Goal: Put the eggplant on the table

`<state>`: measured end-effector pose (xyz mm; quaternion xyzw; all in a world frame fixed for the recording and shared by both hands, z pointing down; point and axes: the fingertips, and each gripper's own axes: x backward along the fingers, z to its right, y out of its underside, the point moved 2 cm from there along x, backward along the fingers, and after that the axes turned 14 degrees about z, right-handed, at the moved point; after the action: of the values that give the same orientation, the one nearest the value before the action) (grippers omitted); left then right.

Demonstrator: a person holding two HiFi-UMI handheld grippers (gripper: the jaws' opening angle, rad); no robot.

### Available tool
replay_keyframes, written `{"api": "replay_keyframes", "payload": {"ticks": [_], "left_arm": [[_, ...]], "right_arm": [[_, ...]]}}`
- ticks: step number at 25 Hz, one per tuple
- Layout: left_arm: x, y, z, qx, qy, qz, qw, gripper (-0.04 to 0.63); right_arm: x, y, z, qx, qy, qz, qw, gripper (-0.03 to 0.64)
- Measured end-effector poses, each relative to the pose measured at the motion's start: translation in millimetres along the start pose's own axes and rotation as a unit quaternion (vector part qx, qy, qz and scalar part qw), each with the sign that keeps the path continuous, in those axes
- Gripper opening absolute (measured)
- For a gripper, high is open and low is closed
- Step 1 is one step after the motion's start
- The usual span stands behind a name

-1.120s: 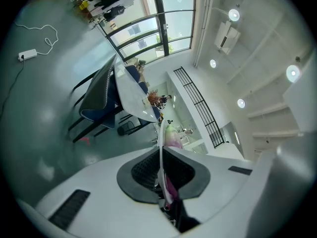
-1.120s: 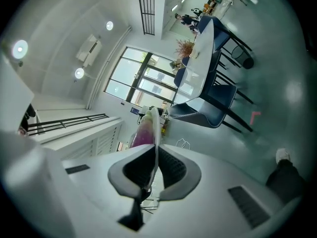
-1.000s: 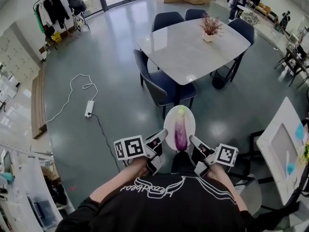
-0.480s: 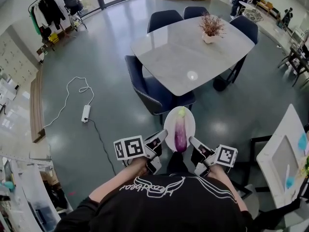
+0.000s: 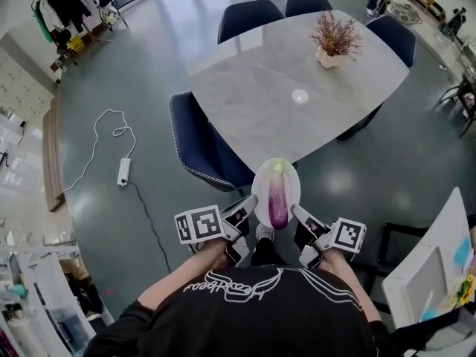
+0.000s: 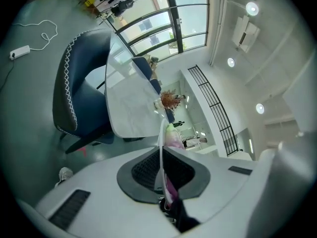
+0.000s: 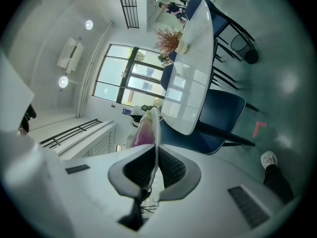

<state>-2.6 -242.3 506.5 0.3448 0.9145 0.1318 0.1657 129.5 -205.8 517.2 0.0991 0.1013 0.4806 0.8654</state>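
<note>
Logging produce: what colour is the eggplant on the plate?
The eggplant is purple with a pale green tip; head view shows it best.

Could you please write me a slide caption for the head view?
Left claw and right claw grip a white plate carrying an eggplant, before the grey table.

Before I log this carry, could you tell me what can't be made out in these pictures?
Head view: the underside of the plate, hidden by the plate itself; seats of the far chairs, under the table.
Left gripper view: most of the eggplant, behind the edge-on plate and the left tongs.
Right gripper view: likewise, behind plate and right tongs.
</note>
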Motion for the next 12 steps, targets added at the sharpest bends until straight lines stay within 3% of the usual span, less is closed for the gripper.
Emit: {"api": "replay_keyframes", "payload": {"ticks": [12], "left_arm": [[-96, -47, -9, 0.012, -0.018, 0.001, 0.9998, 0.025]], "right_arm": [[-68, -80, 29, -0.03, -0.006, -0.035, 0.999, 0.017]]}}
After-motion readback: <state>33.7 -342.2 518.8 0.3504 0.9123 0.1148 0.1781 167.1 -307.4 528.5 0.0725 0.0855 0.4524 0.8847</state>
